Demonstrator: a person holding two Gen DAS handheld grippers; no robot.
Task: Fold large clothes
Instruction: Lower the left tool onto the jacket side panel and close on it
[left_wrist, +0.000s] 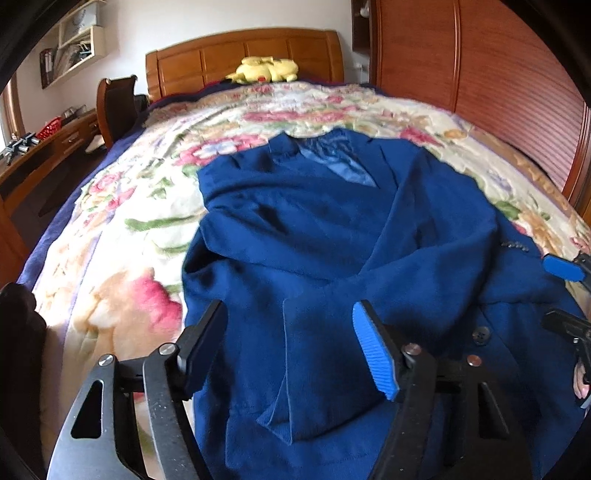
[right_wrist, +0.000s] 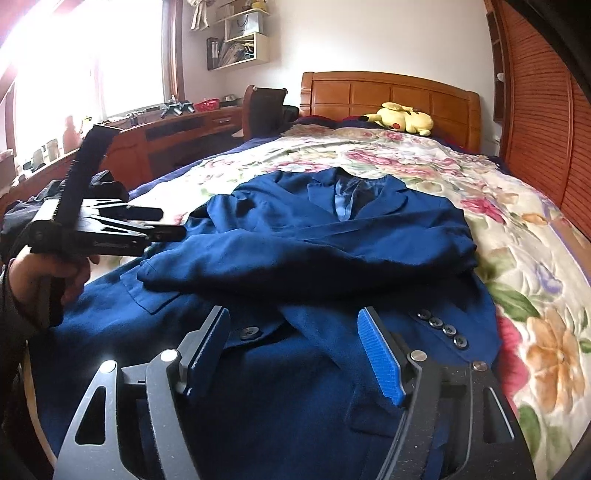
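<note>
A dark blue suit jacket (left_wrist: 332, 229) (right_wrist: 332, 236) lies face up on the floral bedspread (left_wrist: 122, 229) (right_wrist: 517, 229), collar toward the headboard. Both sleeves are folded across its front, and the cuff buttons (right_wrist: 441, 328) show near the right side. My left gripper (left_wrist: 290, 314) hovers over the jacket's lower left part with its jaws open and nothing between the pads. It also shows in the right wrist view as the left gripper (right_wrist: 166, 221), held in a hand by the jacket's left edge. My right gripper (right_wrist: 293, 317) is open above the lower front, and appears as the right gripper (left_wrist: 561, 295) at the far right edge.
A yellow plush toy (left_wrist: 266, 68) (right_wrist: 402, 118) lies by the wooden headboard (left_wrist: 243, 55). A slatted wooden wardrobe (left_wrist: 480, 74) runs along the bed's right side. A desk (right_wrist: 177, 133) with clutter and a chair (right_wrist: 264, 107) stand to the left under a bright window.
</note>
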